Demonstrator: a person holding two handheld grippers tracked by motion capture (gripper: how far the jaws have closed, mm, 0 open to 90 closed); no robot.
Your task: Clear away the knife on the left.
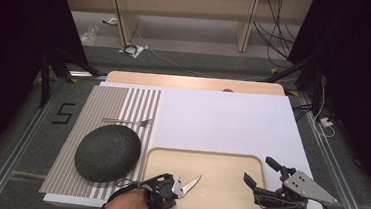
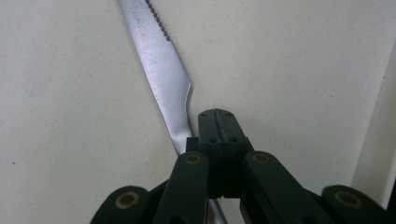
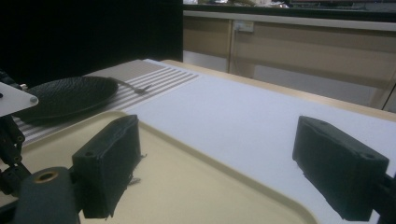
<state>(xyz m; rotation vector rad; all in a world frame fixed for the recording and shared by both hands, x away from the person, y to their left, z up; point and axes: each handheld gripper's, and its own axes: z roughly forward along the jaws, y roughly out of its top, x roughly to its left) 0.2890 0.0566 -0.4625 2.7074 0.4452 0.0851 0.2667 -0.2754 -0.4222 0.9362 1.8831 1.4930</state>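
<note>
A white-covered table (image 1: 222, 117) stands in a dim studio with shelving and loose cables behind, a cream tray (image 1: 229, 160) at its near edge and a striped placemat (image 1: 123, 102) to the left; from the high view, the left gripper (image 1: 179, 187) holds a table knife (image 1: 192, 183) above the tray's near-left part, blade angled up and away, while the right gripper (image 1: 257, 173) hovers over the tray's right side with its jaws spread and empty. A dark textured plate (image 1: 108, 152) and a fork (image 1: 129, 121) already sit on the mat, so the knife appears to be the piece left to place. A black "5" (image 1: 64, 113) is marked on the floor. In the left gripper view, the jaws are pressed together on the knife's handle (image 2: 180, 135), the serrated blade running out over the tray. In the right gripper view, the black pads (image 3: 109, 165) stand wide apart above the tray rim, nothing between them
</note>
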